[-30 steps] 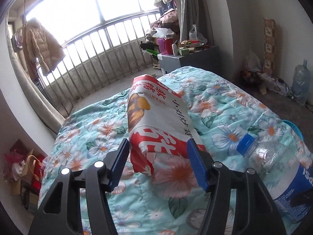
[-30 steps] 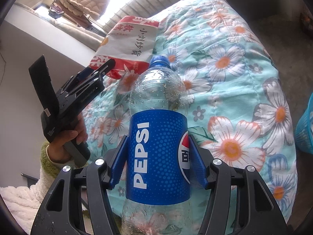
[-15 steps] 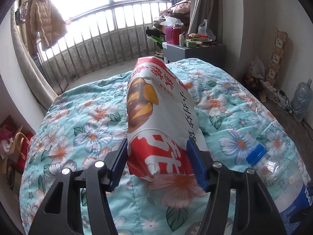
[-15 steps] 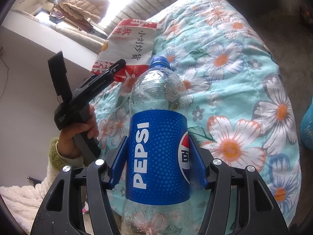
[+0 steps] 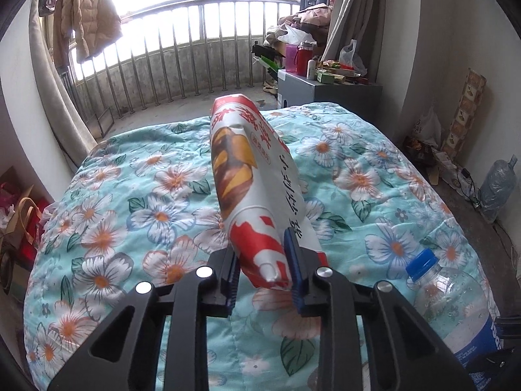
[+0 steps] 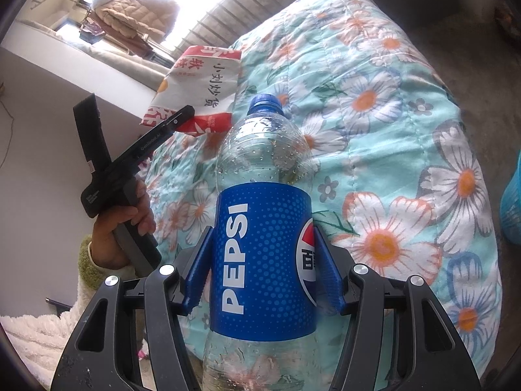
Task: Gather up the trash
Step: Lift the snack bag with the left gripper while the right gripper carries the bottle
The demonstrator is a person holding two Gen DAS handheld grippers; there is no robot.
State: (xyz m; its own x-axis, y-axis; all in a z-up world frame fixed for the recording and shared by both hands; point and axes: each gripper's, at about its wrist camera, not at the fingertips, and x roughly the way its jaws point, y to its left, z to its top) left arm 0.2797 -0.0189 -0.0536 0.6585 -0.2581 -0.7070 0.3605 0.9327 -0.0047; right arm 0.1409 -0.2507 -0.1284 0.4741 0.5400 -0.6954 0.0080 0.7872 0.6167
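Observation:
My left gripper (image 5: 263,262) is shut on the near end of a red and white snack bag (image 5: 250,182) and holds it up above the floral quilt (image 5: 130,202). The bag's end is squeezed narrow between the blue pads. My right gripper (image 6: 262,260) is shut on an empty Pepsi bottle (image 6: 263,254) with a blue label and blue cap, held over the quilt (image 6: 374,114). The bottle also shows at the lower right of the left wrist view (image 5: 452,306). The left gripper with the bag (image 6: 198,91) shows in the right wrist view (image 6: 177,120).
A grey cabinet (image 5: 329,93) loaded with bottles and boxes stands beyond the bed. A railing (image 5: 169,62) and a hanging jacket (image 5: 86,21) are at the back. A large water jug (image 5: 496,185) and clutter lie on the floor at right. A blue basket edge (image 6: 511,202) is at right.
My left gripper has closed tight on the bag's end, crushing it narrow, and lifted it. The right gripper keeps holding the bottle almost still.

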